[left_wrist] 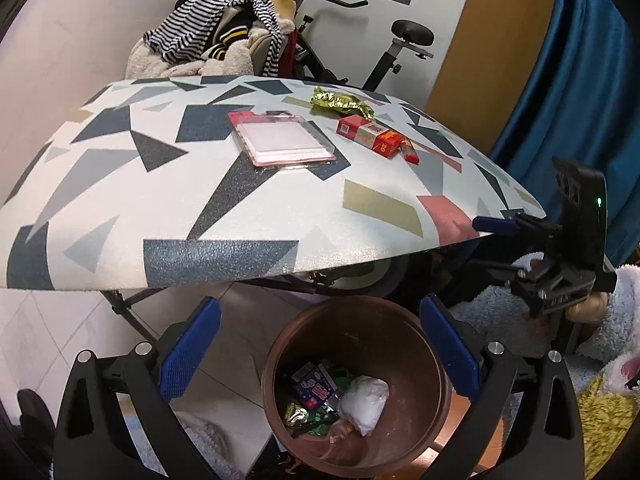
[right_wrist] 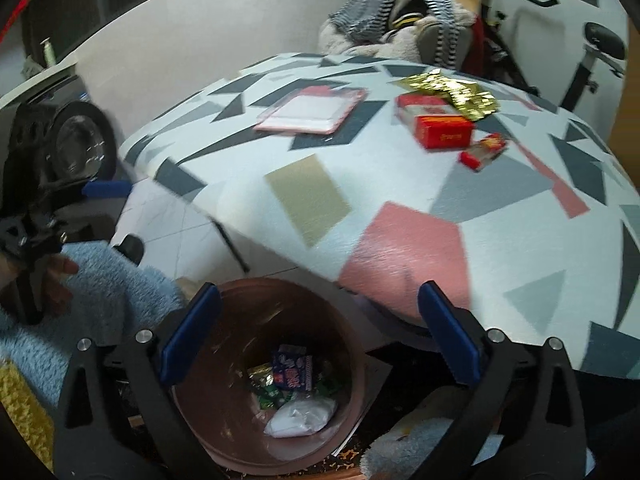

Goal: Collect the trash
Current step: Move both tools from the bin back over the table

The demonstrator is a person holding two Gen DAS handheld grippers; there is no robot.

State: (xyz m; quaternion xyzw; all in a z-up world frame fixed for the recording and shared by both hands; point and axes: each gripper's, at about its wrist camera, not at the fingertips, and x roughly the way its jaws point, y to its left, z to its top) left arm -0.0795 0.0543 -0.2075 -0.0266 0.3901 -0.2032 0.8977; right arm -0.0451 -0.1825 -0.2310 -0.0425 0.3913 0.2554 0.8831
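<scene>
A brown bin (left_wrist: 432, 364) stands on the floor under the table's near edge; it holds several wrappers and a white crumpled bag (left_wrist: 366, 402). It also shows in the right wrist view (right_wrist: 356, 364). On the patterned table (left_wrist: 256, 216) lie a clear plastic package (left_wrist: 282, 140), a gold wrapper (left_wrist: 340, 102), a red box (left_wrist: 370, 134) and a small red wrapper (left_wrist: 410, 152). My left gripper (left_wrist: 320, 356) is open and empty above the bin. My right gripper (right_wrist: 320, 336) is open and empty above the bin too.
An exercise bike (left_wrist: 384, 52) draped with striped clothes (left_wrist: 216, 28) stands behind the table. A blue curtain (left_wrist: 572, 80) hangs at the right. The other gripper shows at the right edge (left_wrist: 560, 264) of the left wrist view.
</scene>
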